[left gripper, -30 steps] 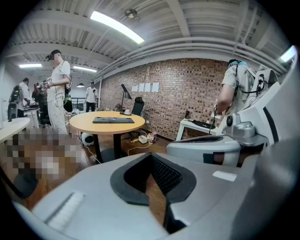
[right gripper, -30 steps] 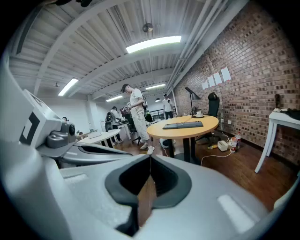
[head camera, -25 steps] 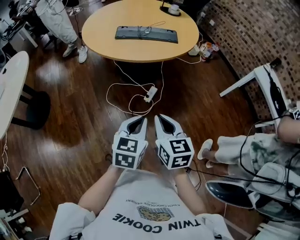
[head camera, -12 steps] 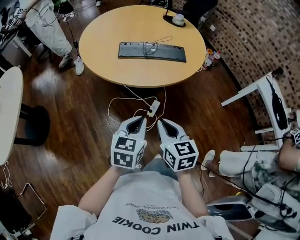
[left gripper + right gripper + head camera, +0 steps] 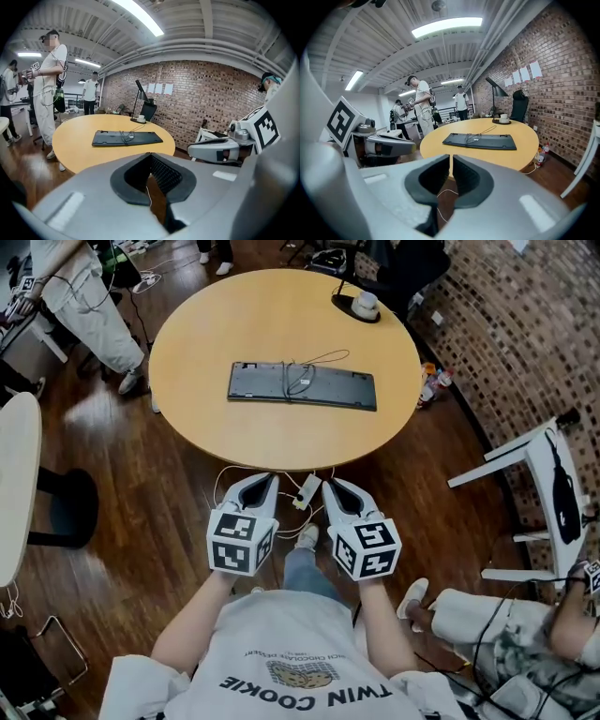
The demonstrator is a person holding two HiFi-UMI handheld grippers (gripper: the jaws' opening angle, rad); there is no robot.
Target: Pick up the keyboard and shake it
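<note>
Fingers of the left gripper (image 5: 150, 156) were pressed together at the tips, with nothing between them. Their dark pads (image 5: 164, 174) were ribbed rubber set in smooth grey plastic shells. The right gripper (image 5: 451, 159) was all but closed too (only a thin slit showed between its ribbed pads), and it also held nothing. In the head view the two grippers hung side by side in front of the person, over the brown plank floor (image 5: 141, 521). They were just short of the near edge of the bench (image 5: 197, 329), touching neither it nor each other. Each carried a white cube (image 5: 236, 544) printed with black square markers.

The keyboard (image 5: 302, 386) lay flat near the middle of the round bench, well apart from both grippers, with one long side toward the person. It was a slim, dark, rectangular slab. Its thin black cable (image 5: 298, 379) lay looped across its top and trailed over the bench. The bench top was a smooth disc of light yellow-brown wood. Near its far rim sat a dark lamp base (image 5: 347, 306) with a white cup (image 5: 367, 303) on it. A white power strip (image 5: 307, 490) lay on the floor, seen between the two grippers' tips. A brick wall (image 5: 534, 324) ran along the right.
</note>
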